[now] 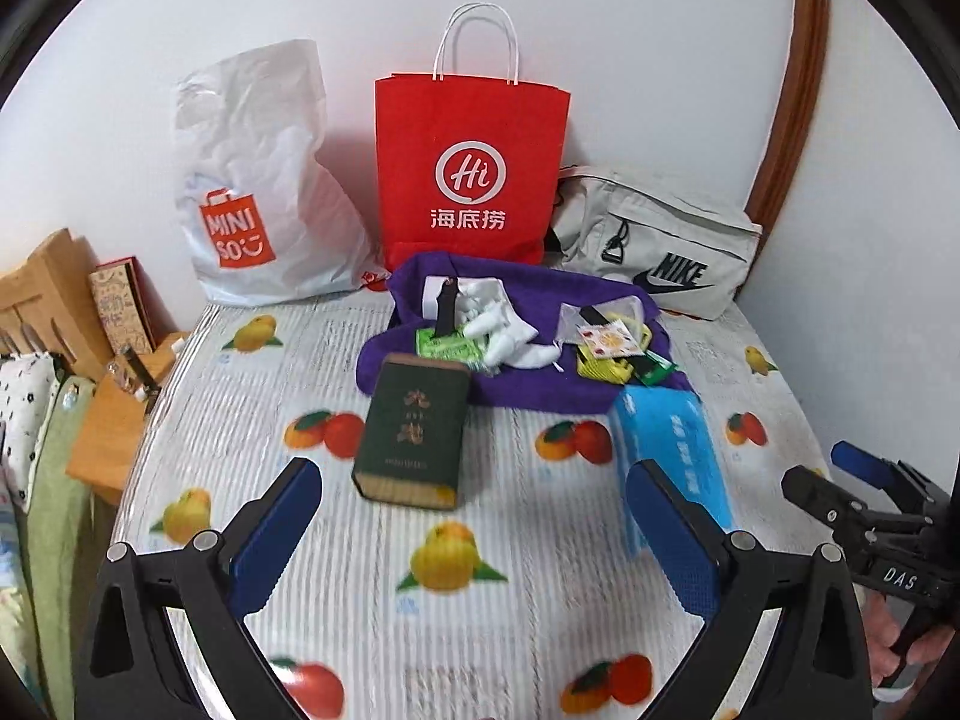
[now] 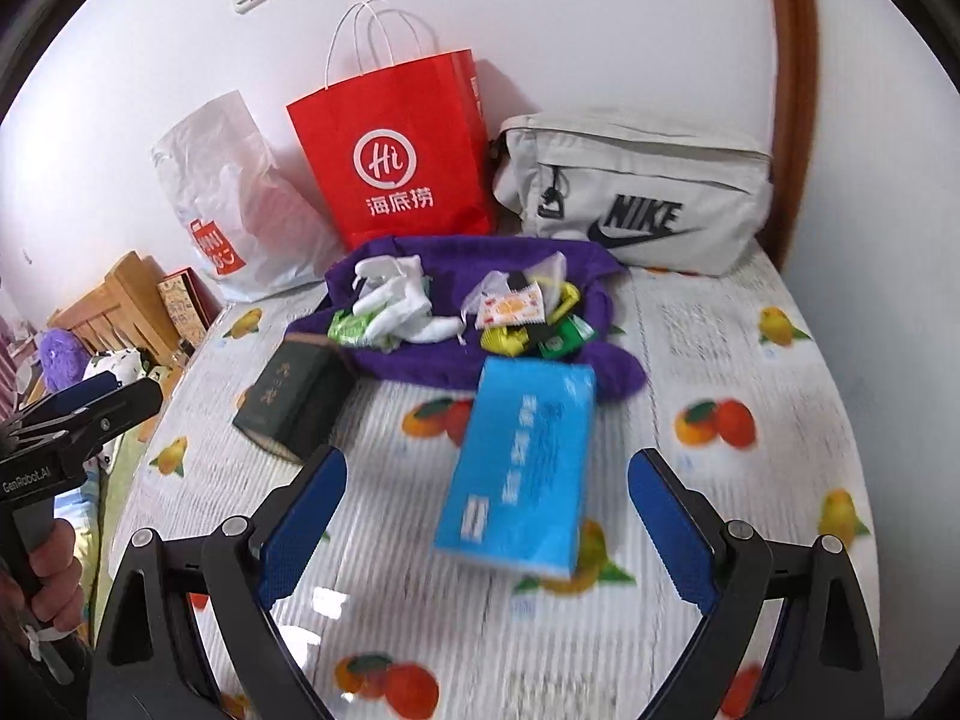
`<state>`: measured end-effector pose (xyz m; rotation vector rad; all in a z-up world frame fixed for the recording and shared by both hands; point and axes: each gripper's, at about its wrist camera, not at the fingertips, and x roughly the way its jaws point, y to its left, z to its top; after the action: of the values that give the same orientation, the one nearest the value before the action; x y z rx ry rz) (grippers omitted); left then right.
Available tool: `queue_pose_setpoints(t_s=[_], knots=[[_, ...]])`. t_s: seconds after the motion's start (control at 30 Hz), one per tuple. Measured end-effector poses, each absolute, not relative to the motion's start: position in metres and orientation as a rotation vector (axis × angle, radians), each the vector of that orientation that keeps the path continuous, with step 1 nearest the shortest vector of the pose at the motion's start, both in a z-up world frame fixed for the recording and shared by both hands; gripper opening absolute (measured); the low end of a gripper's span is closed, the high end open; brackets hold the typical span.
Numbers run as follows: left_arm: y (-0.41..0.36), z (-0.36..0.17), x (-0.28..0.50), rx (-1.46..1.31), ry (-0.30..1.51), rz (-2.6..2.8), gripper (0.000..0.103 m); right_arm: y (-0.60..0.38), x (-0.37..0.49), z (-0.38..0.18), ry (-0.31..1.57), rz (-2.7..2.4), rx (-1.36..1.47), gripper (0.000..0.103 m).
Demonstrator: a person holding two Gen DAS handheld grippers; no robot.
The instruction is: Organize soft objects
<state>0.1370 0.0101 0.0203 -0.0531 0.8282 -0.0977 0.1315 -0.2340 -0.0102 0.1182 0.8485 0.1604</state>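
A purple cloth [image 1: 528, 393] [image 2: 414, 363] lies bunched at the back of the fruit-print table, with white socks [image 1: 510, 333] [image 2: 399, 306] and several small snack packets [image 1: 606, 342] [image 2: 522, 312] on it. In front of it lie a dark green box [image 1: 414, 432] [image 2: 294, 402] and a blue tissue pack [image 1: 672, 438] [image 2: 522, 468]. My left gripper [image 1: 474, 531] [image 2: 120, 390] hangs open above the table, near the green box, with nothing between its fingers. My right gripper [image 2: 487, 522] [image 1: 819, 471] is open too; the blue pack lies beyond and between its pads, untouched.
Against the wall stand a white Miniso plastic bag [image 1: 258, 198] [image 2: 228, 204], a red paper bag [image 1: 471, 168] [image 2: 396, 162] and a grey Nike bag [image 1: 660, 240] [image 2: 636, 192]. Wooden furniture and boxes [image 1: 72, 300] sit off the table's left edge. A hand holds each gripper's handle.
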Motion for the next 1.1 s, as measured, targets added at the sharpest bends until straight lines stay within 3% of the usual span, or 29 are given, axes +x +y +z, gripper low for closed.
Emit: queue_pose_setpoints(t_s=[0.5,1.1], knots=[[0.001,0.025,0.023,-0.015,0.755,-0.083,0.103,-0.222,0.016,0.005,0.744,0.114,0.018,0.094],[0.002,0.031,-0.016,-0.004,0.719,-0.056,0.103,-0.219,-0.030,0.008,0.705,0.125,0.047,0.094]])
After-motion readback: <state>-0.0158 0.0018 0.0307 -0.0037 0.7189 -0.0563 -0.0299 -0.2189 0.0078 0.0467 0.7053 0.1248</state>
